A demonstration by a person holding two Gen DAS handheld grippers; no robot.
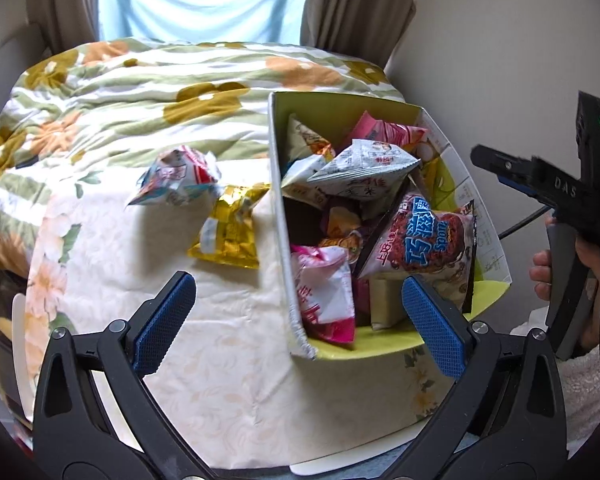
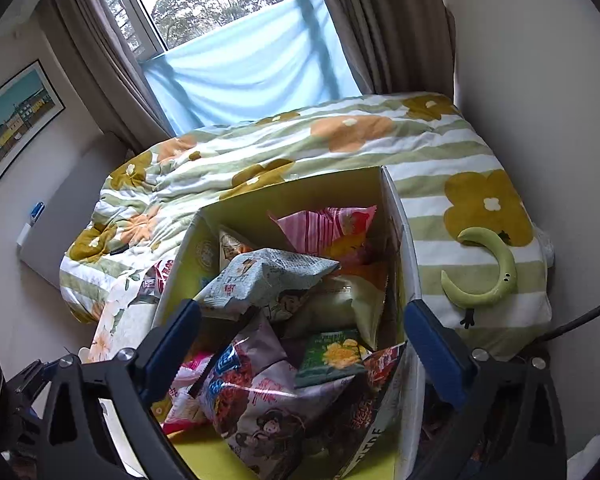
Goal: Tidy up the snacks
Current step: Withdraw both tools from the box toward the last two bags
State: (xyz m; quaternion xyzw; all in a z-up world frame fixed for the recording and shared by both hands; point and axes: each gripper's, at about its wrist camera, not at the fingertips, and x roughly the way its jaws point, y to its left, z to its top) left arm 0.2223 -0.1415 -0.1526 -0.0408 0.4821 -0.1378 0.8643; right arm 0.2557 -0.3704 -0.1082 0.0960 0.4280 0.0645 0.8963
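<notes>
Jaws on both grippers, left (image 1: 298,320) and right (image 2: 302,344), gaping wide, holding nothing. Gold packet (image 1: 230,226) and white packet (image 1: 178,178) lying left of box (image 1: 278,216); reaching gold first, pinching its edge.

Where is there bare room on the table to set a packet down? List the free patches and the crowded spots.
Free: the cream tablecloth between the left claw and the gold packet, left of the box. Crowded: the box, heaped with packets; and the table's far edge, where the gold packet and a white packet lie.
</notes>
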